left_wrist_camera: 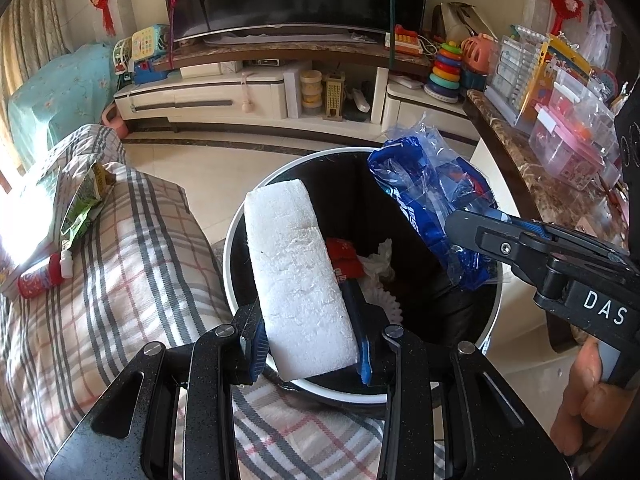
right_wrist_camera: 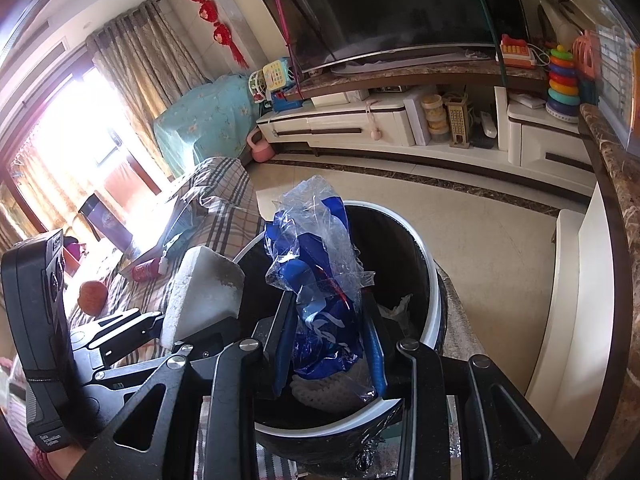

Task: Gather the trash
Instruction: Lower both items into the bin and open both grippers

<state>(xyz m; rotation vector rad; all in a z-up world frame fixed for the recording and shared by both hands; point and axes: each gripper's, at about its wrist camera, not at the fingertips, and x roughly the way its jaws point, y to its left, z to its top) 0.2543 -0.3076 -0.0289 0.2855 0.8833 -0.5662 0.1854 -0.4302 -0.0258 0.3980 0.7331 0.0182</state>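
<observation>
left wrist view: our left tool (left_wrist_camera: 312, 344) grips a white foam block (left_wrist_camera: 298, 268) by its near end, blue pads pressed to both long sides, the block slanting over the open mouth of the black trash bin (left_wrist_camera: 236, 236). its far end reaches past the bin's white rim on the left. just to the right, our right tool (left_wrist_camera: 464, 226) pinches a crumpled blue plastic bag (left_wrist_camera: 424, 192) above the same opening. inside the bin we see a red wrapper (left_wrist_camera: 344, 258) and white paper (left_wrist_camera: 380, 258). a plaid-covered sofa (left_wrist_camera: 132, 264) presses against the bin's left edge, with a green packet (left_wrist_camera: 82, 204) and a small red bottle (left_wrist_camera: 42, 278) lying on it. a marble desk (left_wrist_camera: 516, 164) edges in on the right. open tiled floor (left_wrist_camera: 224, 168) lies beyond the bin. right wrist view: the bag (right_wrist_camera: 320, 276) stands clamped between our right tool's (right_wrist_camera: 330, 344) fingers.
</observation>
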